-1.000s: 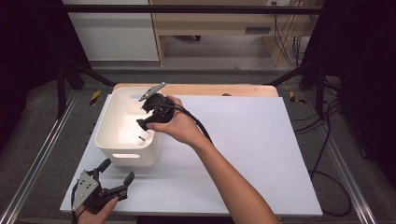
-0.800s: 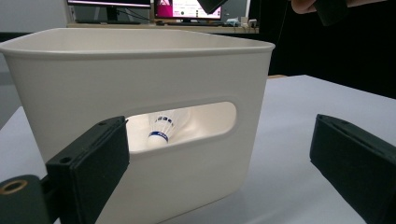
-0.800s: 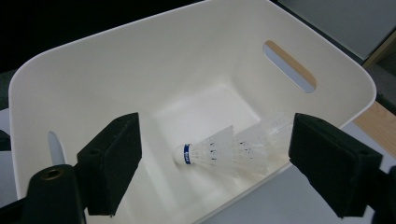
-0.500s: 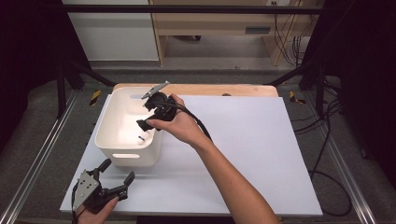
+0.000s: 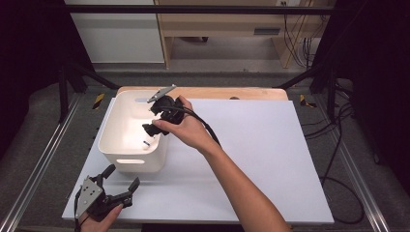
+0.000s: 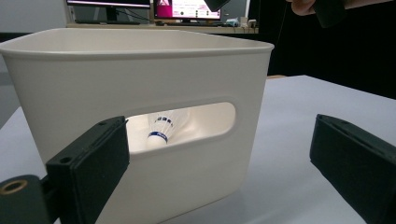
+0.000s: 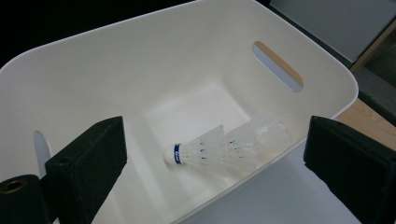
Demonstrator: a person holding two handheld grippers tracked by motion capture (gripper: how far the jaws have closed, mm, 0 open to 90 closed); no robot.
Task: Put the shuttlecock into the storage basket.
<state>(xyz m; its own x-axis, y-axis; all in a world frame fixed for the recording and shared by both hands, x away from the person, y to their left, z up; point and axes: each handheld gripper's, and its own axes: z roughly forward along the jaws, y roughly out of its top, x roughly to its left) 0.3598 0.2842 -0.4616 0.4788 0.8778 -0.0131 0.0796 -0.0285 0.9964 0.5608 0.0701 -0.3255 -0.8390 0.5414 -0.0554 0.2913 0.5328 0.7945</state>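
Observation:
A white shuttlecock (image 7: 219, 144) with a blue band lies on its side on the floor of a white plastic bin (image 5: 116, 145). It also shows through the bin's handle slot as the shuttlecock (image 6: 161, 130). My right gripper (image 5: 151, 117) hangs over the bin's right rim and points down into it. Its jaws have just been opening and stand wide apart, with nothing between them, well above the shuttlecock. My left gripper (image 5: 122, 176) rests open near the table's front left corner and faces the bin's near wall (image 6: 140, 74).
The bin stands at the back left of a white table top (image 5: 251, 154), with a wooden board edge (image 5: 217, 93) behind it. Metal rails (image 5: 43, 154) run along both sides of the table. Cables (image 5: 338, 164) hang off to the right.

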